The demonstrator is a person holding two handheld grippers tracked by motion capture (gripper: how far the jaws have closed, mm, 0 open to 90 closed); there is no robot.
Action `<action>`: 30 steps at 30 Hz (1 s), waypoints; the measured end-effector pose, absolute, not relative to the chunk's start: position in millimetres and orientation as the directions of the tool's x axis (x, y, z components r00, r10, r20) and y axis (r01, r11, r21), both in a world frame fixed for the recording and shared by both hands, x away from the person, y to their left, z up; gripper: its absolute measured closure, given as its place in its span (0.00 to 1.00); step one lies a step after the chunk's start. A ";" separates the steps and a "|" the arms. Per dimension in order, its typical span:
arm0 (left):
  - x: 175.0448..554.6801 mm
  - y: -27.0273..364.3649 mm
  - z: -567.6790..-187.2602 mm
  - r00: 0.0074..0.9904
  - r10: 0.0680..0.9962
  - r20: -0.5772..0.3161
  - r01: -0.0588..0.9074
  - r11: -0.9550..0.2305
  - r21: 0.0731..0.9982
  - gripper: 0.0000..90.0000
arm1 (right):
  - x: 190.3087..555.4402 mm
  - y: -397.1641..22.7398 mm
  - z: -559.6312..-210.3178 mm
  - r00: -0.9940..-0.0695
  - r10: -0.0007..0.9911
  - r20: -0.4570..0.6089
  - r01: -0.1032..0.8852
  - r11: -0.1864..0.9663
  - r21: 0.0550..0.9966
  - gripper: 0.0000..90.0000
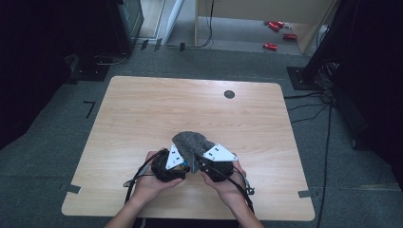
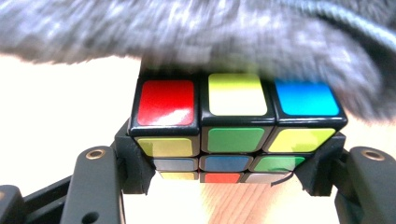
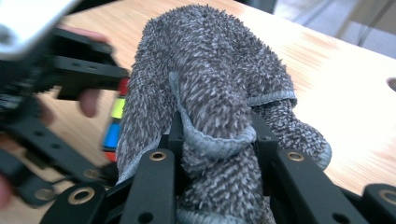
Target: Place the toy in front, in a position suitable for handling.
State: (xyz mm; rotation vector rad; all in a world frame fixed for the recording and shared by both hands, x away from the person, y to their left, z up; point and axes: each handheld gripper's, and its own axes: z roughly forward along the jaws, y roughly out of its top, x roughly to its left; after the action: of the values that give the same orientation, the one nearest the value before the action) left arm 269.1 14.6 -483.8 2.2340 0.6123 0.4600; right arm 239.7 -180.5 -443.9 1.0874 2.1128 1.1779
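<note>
Wiping is the step in hand: the left gripper [image 2: 229, 186] is clamping the puzzle cube [image 2: 233, 126] between its closed jaws in the centre of the left gripper view, while the right gripper [image 3: 217, 154] is pinching the grey cloth [image 3: 210, 79] tightly and laying it over the cube's top. Next, I think, the right hand is needing to rub the cloth across the coloured faces while the left one is keeping the cube steady above the table [image 1: 142, 109].

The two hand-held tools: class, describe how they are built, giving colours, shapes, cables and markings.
Each tool, left and right, has a black body with a pale grey three-cornered plate on top, dotted with small dark holes. Black cables trail back from them. Close up, the jaw links are matt black with brass-coloured rivets.
</note>
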 end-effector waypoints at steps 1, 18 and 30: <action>269.1 14.6 -483.8 0.820 0.557 0.133 0.283 -0.596 0.752 0.39 | 239.7 -180.5 -443.9 -0.566 0.824 -0.032 0.406 0.312 0.859 0.78; 267.2 13.9 -481.2 0.832 0.539 0.129 0.267 -0.595 0.758 0.39 | 233.4 -175.6 -438.5 -0.573 0.819 -0.026 0.404 0.311 0.860 0.77; 266.1 15.5 -478.8 0.833 0.543 0.107 0.274 -0.573 0.772 0.39 | 233.5 -180.5 -436.4 -0.595 0.804 -0.004 0.395 0.296 0.870 0.78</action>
State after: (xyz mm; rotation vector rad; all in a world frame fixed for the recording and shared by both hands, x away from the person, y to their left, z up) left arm 266.1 15.5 -478.8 2.2044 0.5941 0.4276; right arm 233.5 -180.5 -436.4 1.0689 2.1263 1.2361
